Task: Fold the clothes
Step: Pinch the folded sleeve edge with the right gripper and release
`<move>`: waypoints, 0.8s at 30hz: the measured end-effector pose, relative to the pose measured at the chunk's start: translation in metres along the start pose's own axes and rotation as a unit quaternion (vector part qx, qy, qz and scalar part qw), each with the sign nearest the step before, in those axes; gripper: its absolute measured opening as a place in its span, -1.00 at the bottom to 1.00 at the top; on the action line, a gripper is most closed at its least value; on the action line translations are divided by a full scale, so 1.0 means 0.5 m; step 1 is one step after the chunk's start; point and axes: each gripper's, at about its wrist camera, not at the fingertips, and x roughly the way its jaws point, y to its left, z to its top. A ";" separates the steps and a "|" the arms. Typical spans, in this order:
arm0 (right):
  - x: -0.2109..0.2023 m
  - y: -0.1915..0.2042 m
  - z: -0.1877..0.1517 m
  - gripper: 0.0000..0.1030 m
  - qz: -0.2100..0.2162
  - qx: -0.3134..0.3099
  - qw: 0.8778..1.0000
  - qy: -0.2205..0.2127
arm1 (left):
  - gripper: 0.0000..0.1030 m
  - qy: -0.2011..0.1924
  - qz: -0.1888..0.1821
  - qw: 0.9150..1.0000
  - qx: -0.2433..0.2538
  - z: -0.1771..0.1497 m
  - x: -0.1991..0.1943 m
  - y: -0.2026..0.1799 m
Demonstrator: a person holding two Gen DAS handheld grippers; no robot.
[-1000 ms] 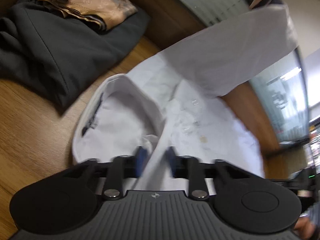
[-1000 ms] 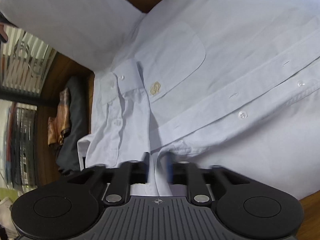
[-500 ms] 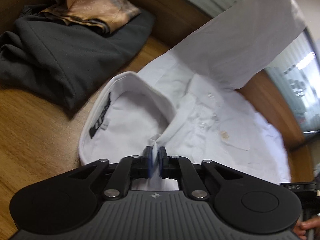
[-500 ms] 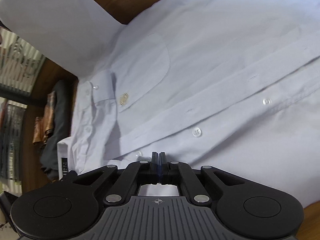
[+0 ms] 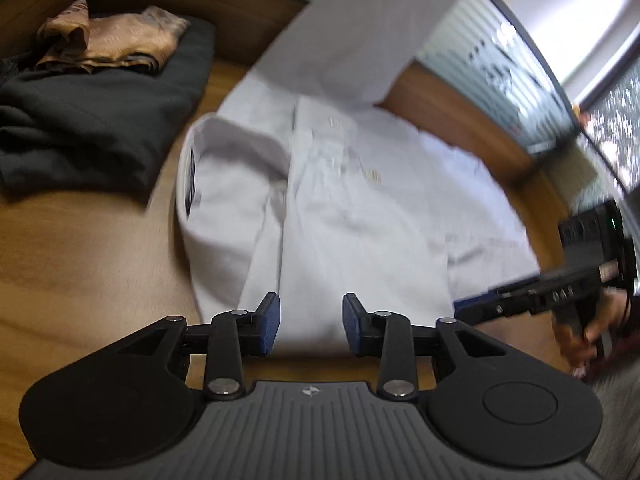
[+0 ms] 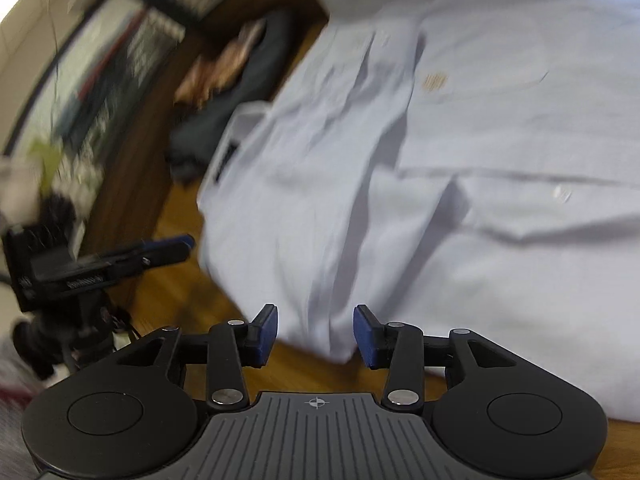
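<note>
A white button-up shirt (image 5: 352, 208) lies front up on the wooden table (image 5: 80, 264), one side folded in over the chest, collar at the left. It also shows in the right wrist view (image 6: 460, 184). My left gripper (image 5: 311, 326) is open and empty just off the shirt's near edge. My right gripper (image 6: 315, 336) is open and empty at the shirt's near edge. The right gripper also shows at the right in the left wrist view (image 5: 532, 300). The left gripper shows at the left in the right wrist view (image 6: 120, 260).
A folded dark grey garment (image 5: 92, 116) with a brown patterned cloth (image 5: 108, 40) on top lies at the table's far left. A wooden ledge and glass panels (image 5: 492, 64) run behind the table. Both views are motion-blurred.
Both grippers were shut on the shirt's edge half a second ago; now both are open and have drawn back from the cloth. The shirt's side lies folded over its front.
</note>
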 end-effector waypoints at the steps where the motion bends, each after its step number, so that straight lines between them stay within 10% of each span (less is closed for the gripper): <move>1: 0.012 0.003 -0.007 -0.28 -0.001 -0.006 1.000 0.010 | -0.23 0.004 0.000 1.000 0.004 -0.008 0.000 -0.001; 3: 0.024 0.008 -0.009 -0.84 0.000 -0.011 1.000 0.027 | -0.23 0.010 -0.001 1.000 0.009 -0.022 0.002 -0.004; 15: 0.006 0.070 0.019 -0.85 -0.124 -0.143 0.982 0.028 | -0.23 0.016 0.030 0.998 0.051 -0.024 0.037 -0.030; 24: -0.022 0.086 0.026 -0.57 -0.118 -0.174 0.977 0.040 | -0.23 0.007 0.022 0.997 0.068 -0.018 0.003 -0.045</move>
